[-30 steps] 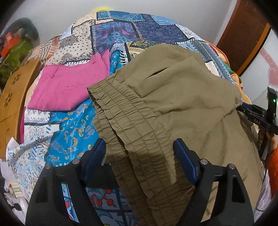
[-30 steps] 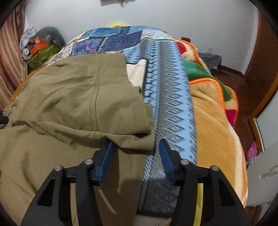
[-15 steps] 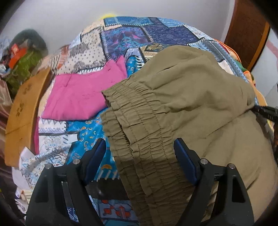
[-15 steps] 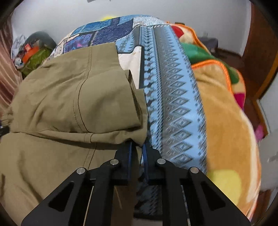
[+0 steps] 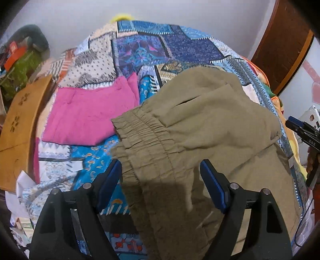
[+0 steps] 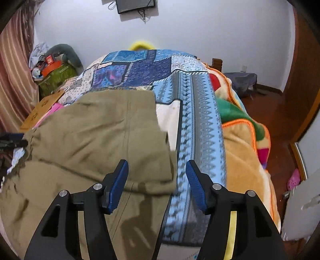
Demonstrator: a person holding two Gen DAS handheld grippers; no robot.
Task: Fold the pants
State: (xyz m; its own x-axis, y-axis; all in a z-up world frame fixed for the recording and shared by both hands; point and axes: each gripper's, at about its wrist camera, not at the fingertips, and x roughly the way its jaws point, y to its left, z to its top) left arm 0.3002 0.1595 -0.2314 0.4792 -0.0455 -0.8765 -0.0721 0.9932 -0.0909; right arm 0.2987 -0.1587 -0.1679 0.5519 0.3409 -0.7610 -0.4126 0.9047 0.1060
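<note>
Left wrist view: olive pants (image 5: 210, 128) folded over at frame centre on bed (image 5: 152, 50); left tongs (image 5: 161, 186) and right tongs (image 6: 157, 186) both open, empty; next, best press fold flat, aligning waistband edges.

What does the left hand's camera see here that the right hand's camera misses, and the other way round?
Only the left wrist view shows the olive pants' gathered waistband and most of the folded pink garment.

Only the right wrist view shows the wall-mounted screen, the orange blanket and the wooden floor.

Both show the olive pants on the patchwork bedspread, with the left gripper and right gripper open.
</note>
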